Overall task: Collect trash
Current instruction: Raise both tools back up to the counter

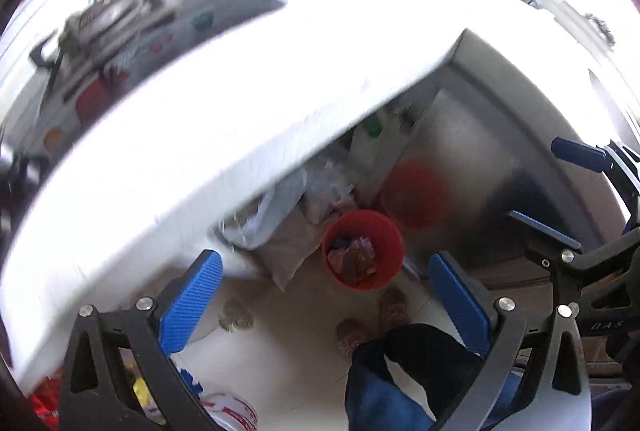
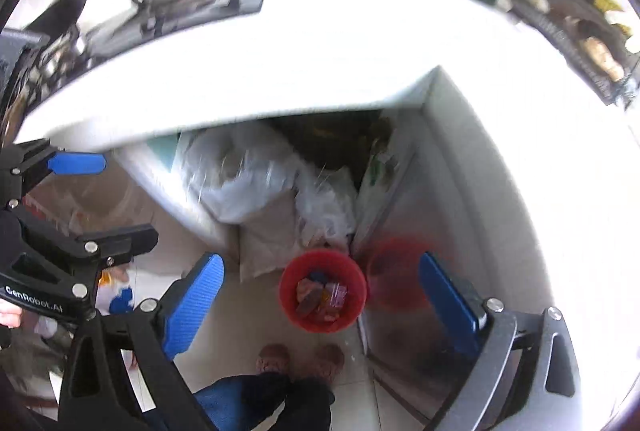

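A red bin (image 1: pixel 362 249) stands on the floor below the white counter (image 1: pixel 224 111), with several crumpled wrappers (image 1: pixel 352 257) inside. It also shows in the right wrist view (image 2: pixel 322 290), wrappers (image 2: pixel 320 297) in it. My left gripper (image 1: pixel 326 295) is open and empty, held high above the floor, the bin between its blue pads (image 1: pixel 192 297). My right gripper (image 2: pixel 322 295) is open and empty, also high above the bin. Each gripper shows at the edge of the other's view, the right one (image 1: pixel 560 191) and the left one (image 2: pixel 100 195).
Plastic bags (image 2: pixel 256 175) and sacks lie under the counter behind the bin. A steel cabinet door (image 2: pixel 404 239) stands right of it. A gas stove (image 1: pixel 108 19) sits on the counter. The person's feet (image 2: pixel 300 357) stand near the bin. Dishes crowd the far rack (image 2: pixel 580 23).
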The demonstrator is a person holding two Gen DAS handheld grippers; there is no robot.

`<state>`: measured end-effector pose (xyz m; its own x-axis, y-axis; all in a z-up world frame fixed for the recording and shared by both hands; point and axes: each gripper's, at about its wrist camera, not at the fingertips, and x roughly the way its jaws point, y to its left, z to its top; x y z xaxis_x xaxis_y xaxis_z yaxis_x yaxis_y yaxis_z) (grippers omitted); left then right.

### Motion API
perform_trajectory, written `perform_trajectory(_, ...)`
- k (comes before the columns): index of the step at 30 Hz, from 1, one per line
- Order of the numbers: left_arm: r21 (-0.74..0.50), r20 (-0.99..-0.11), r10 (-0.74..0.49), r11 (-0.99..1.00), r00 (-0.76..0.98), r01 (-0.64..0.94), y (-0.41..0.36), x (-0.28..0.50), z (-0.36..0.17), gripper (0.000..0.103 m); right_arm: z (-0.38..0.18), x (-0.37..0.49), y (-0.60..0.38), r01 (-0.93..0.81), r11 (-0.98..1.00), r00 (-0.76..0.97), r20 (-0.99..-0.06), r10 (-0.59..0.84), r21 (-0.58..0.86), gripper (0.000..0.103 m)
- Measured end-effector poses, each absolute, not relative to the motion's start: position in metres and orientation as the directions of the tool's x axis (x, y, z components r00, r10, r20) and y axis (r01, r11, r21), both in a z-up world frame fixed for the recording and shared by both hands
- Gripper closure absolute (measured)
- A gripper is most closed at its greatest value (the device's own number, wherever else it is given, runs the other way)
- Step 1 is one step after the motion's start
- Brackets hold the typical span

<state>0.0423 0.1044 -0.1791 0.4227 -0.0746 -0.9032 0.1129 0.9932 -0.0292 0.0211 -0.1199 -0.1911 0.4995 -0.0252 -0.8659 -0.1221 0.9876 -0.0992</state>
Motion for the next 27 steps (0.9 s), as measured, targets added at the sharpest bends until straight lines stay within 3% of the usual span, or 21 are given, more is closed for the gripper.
perform_trajectory(13, 0.018, -0.848, -0.161, 0.943, 0.505, 0.332, 0.048, 0.118, -0.094, 0.001, -0.118, 0.045, -0.177, 0.107, 0.989, 0.582, -0.8, -0.149, -0.106, 0.001)
perform_trajectory(27, 0.018, -0.835, -0.244, 0.884, 0.493, 0.467, -0.065, 0.237, -0.071, 0.001, -0.079, 0.083, -0.282, 0.28, 0.952, 0.586, -0.764, -0.271, -0.124, 0.001)
